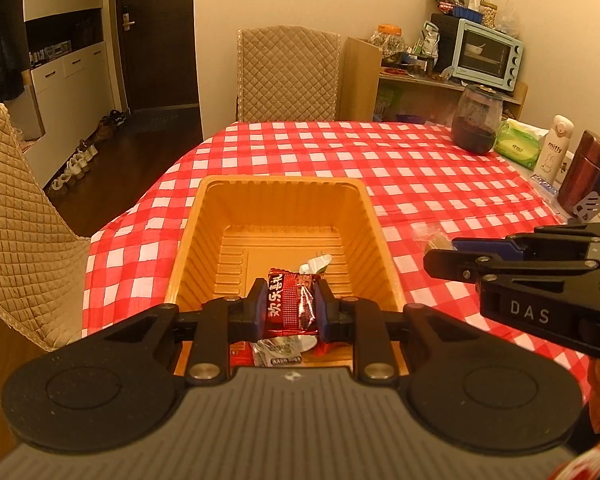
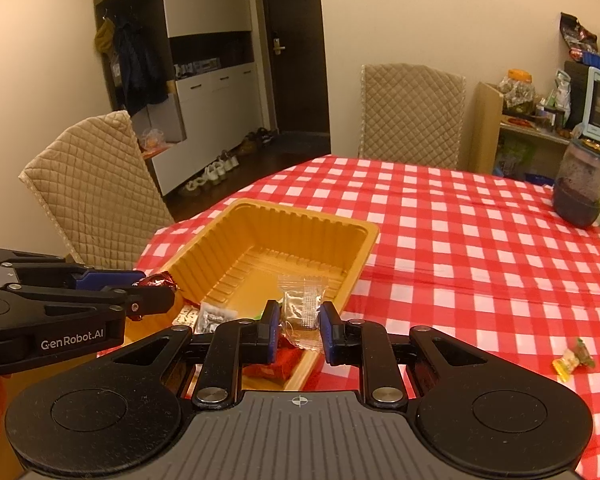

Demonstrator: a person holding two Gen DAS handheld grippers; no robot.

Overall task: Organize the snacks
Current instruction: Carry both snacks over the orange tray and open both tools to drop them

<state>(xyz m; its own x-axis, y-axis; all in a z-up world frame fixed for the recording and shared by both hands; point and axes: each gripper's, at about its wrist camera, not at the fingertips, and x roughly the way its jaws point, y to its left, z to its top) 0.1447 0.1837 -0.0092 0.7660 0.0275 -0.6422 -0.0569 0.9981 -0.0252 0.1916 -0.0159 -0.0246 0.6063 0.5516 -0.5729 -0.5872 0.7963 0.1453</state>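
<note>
An orange plastic tray (image 1: 204,240) (image 2: 364,240) sits on the red checked tablecloth and holds several wrapped snacks at its near end. My left gripper (image 1: 290,304) is shut on a red foil snack packet (image 1: 288,300) above the tray's near end; it also shows at the left of the right wrist view (image 2: 156,292). My right gripper (image 2: 300,320) is shut on a clear-wrapped brown snack (image 2: 302,308) over the tray's near right corner; it also shows in the left wrist view (image 1: 440,256). A yellow-green wrapped candy (image 2: 574,360) lies loose on the cloth at the right.
Quilted beige chairs stand at the far side (image 1: 288,72) and the left (image 1: 16,220). A dark jar (image 1: 476,120), tissue pack (image 1: 518,144), white bottle (image 1: 556,148) and brown flask (image 1: 586,172) stand along the table's right edge. A shelf with a blue oven (image 1: 488,54) is behind.
</note>
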